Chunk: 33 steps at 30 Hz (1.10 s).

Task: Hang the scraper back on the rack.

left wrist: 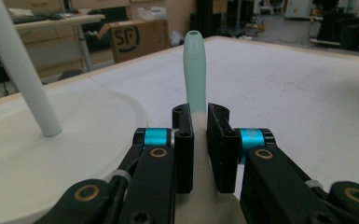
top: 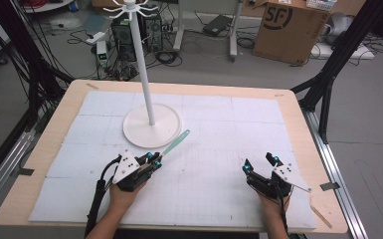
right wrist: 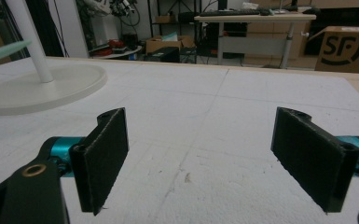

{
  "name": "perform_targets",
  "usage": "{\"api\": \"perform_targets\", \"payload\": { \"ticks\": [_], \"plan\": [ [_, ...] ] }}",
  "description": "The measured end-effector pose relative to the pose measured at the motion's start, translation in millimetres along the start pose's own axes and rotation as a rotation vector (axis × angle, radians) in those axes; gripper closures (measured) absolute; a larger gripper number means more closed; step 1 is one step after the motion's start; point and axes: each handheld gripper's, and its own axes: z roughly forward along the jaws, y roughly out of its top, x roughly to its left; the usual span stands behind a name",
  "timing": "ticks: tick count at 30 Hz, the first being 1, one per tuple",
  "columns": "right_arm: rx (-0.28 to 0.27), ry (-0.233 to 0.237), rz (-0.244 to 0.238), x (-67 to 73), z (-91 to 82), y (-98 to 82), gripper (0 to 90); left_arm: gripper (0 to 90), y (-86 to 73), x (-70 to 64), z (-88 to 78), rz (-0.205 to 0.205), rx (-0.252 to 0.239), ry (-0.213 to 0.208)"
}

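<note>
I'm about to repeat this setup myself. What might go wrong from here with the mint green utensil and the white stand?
The left gripper pinches the mint green utensil near one end only, so the long handle might pivot or slip. Swinging it could knock the white stand close beside it. The right gripper waits open, giving no support.

White stand with a round base (top: 151, 127) and tall pole (top: 142, 59) topped by radiating hooks (top: 129, 7), set on a white gridded mat (top: 219, 149) covering a wooden table (top: 298, 119); behind it, a cardboard box (top: 288, 27), computer tower (top: 124, 35) and floor cables (top: 164, 57)
</note>
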Motion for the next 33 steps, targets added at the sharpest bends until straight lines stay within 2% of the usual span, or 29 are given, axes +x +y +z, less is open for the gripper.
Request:
{"api": "perform_targets", "payload": {
  "ticks": [6, 14, 21, 24, 28, 33],
  "plan": [
    [0.001, 0.001, -0.001, 0.4, 0.0, 0.0, 19.0, 81.2, 1.2, 3.4, -8.1, -0.010, -0.079, 0.070],
    [0.004, 0.003, 0.000, 0.8, -0.2, 0.0, 19.4, 81.2, 2.0, 5.7, -15.8, -0.011, -0.138, 0.153],
    [0.002, 0.001, 0.000, 0.9, -0.3, 0.0, 19.3, 81.2, 2.0, 10.6, -21.7, -0.024, -0.142, 0.265],
    [0.000, 0.001, -0.004, 0.3, -0.2, 0.0, 19.3, 81.2, 2.1, 14.7, -24.6, -0.043, -0.140, 0.317],
    [-0.001, 0.000, -0.003, 0.5, -0.2, 0.0, 19.3, 81.2, 0.8, 19.0, -25.9, -0.065, -0.127, 0.338],
    [0.000, 0.000, -0.002, 0.6, -0.3, 0.0, 19.3, 81.2, 1.6, 18.1, -28.1, -0.053, -0.146, 0.370]
  ]
}}
